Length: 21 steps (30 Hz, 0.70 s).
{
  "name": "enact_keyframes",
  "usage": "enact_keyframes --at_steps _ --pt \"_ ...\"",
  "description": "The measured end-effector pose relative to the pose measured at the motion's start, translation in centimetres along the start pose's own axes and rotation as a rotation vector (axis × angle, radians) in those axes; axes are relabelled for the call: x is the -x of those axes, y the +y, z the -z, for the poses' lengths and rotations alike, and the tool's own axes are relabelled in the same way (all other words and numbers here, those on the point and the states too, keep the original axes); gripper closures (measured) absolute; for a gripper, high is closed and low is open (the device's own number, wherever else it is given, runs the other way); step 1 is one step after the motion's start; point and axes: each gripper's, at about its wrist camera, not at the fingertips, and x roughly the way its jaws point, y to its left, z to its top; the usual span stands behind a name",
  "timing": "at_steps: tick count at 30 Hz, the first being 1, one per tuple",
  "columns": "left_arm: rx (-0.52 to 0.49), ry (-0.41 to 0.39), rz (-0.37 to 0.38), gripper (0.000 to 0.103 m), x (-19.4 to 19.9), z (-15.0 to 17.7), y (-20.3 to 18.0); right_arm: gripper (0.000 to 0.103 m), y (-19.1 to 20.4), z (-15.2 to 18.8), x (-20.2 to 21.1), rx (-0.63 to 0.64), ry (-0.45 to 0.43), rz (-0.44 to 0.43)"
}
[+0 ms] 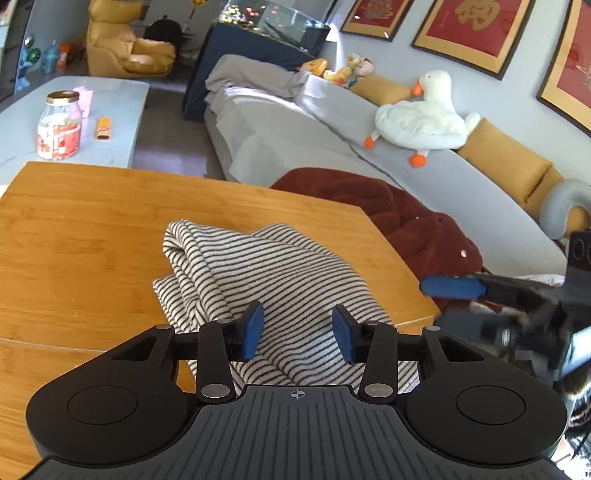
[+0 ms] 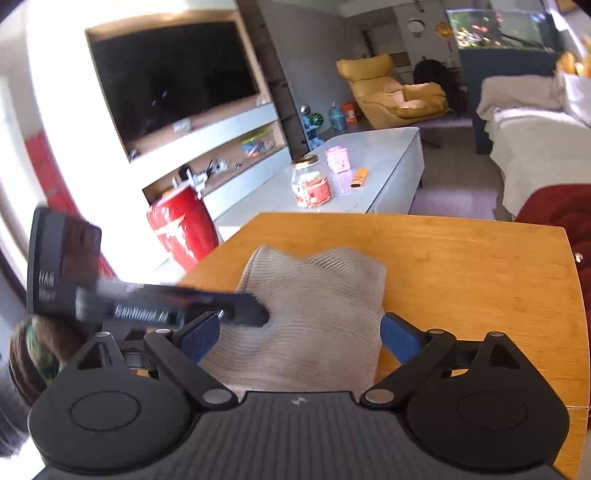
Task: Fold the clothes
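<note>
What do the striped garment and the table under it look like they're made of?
Striped garment: probably a soft ribbed knit, matte, with fine dark and cream stripes and loose folds. Table: looks like bamboo or light wood, smooth satin finish, with visible plank grain.

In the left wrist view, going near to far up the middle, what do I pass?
Left gripper → striped garment → wooden table → grey sofa → fish tank.
</note>
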Motion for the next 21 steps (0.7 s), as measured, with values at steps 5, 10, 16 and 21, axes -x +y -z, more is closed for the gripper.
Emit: enact_keyframes --at_steps 5,10,16,21 --pt "0.001 -0.002 -0.001 0.058 0.1 0.2 0.1 0.008 -3.7 -1.5 -3.6 -0.150 0.000 0.058" --pt "-0.018 -0.006 -0.056 0.057 0.7 0.4 0.2 0.010 -4.4 0.4 -8.8 -0.144 0.113 0.147" --pt "-0.026 -0.030 -0.175 0.018 3.0 0.7 -1.1 0.010 -3.1 0.6 -8.0 -0.099 0.093 0.181" --pt "0.022 0.099 -0.147 0.016 0.7 2.1 -0.5 0.011 -2.0 0.7 -7.6 -0.072 0.097 0.133"
